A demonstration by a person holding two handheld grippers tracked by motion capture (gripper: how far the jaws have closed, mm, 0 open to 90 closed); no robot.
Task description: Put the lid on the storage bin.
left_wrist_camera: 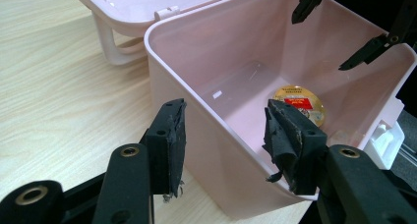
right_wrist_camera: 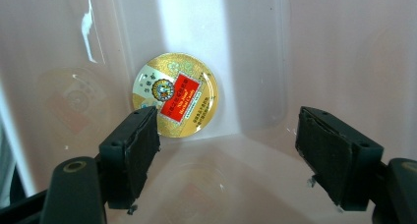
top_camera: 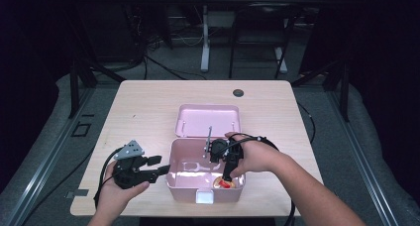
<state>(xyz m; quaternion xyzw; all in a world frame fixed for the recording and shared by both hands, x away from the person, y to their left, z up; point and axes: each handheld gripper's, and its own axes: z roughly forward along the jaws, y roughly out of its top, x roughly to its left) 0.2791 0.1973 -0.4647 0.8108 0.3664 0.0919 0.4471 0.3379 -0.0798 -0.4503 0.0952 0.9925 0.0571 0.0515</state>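
Above the tin (right_wrist_camera: 174,95), right tool (right_wrist_camera: 231,155) agape, empty.

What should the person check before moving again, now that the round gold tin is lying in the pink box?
1. Round gold metal tin with red label lies flat on the floor of the pink plastic box: ok.
2. Right gripper is open, tin free of its fingers: ok.
3. Left gripper straddles the box's side wall, fingers not pressing it: ok.
4. Pink hinged lid lies open behind the box: ok.
5. Right gripper is clear above the box rim: not ok, it hangs inside.
6. Front white latch is ready to clip: cannot tell.
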